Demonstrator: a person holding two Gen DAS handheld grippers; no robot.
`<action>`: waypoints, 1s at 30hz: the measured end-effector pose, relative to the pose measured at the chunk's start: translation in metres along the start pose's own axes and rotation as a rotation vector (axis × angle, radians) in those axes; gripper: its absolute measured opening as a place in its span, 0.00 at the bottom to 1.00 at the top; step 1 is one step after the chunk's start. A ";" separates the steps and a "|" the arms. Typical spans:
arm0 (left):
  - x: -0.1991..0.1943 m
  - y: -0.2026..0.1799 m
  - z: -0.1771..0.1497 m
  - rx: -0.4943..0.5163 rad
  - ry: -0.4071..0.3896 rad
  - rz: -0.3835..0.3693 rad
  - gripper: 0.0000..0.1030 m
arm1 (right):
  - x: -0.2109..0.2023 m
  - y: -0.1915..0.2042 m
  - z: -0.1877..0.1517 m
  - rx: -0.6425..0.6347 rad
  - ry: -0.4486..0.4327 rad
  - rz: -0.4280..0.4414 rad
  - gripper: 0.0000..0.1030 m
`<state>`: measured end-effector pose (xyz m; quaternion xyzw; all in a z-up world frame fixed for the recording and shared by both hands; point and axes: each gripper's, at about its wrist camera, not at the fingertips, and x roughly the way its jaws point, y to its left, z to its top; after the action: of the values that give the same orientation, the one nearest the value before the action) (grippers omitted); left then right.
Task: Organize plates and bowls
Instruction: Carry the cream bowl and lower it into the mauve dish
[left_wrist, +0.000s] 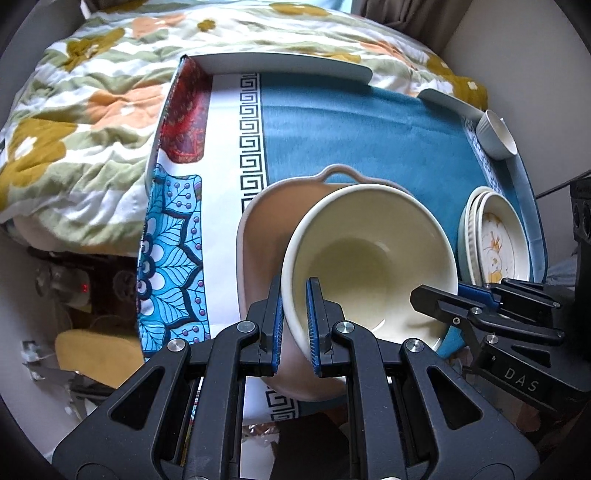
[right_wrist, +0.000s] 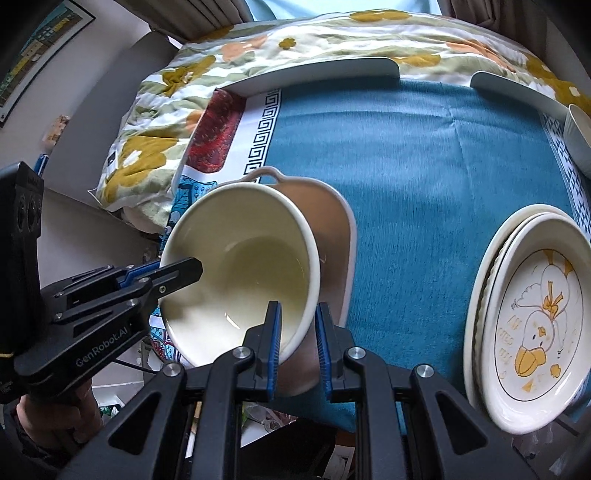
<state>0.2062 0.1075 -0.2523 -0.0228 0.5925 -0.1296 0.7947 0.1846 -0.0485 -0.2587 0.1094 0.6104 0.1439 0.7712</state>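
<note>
We hold the cream bowl (left_wrist: 369, 258) by opposite rims, left gripper (left_wrist: 295, 325) and right gripper (right_wrist: 299, 343) both clamped on it, above the pink dish (left_wrist: 258, 236); uneven lowering could chip either.

the right claw (left_wrist: 480, 295) carried the letters "das" on its body. the left claw (right_wrist: 162, 273) carried the brand "genrobot.ai" on its side.
</note>
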 end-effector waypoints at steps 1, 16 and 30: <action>0.001 0.000 0.000 0.004 0.002 0.000 0.10 | 0.001 0.000 0.000 0.002 0.002 -0.002 0.16; 0.017 -0.002 0.001 0.033 0.026 0.062 0.10 | 0.009 0.002 0.000 -0.002 0.013 -0.029 0.16; -0.017 -0.010 -0.005 0.042 -0.040 0.067 0.13 | -0.021 0.000 -0.008 -0.014 -0.044 -0.025 0.16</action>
<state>0.1955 0.1020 -0.2359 0.0111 0.5741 -0.1151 0.8106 0.1723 -0.0564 -0.2415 0.0994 0.5936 0.1362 0.7869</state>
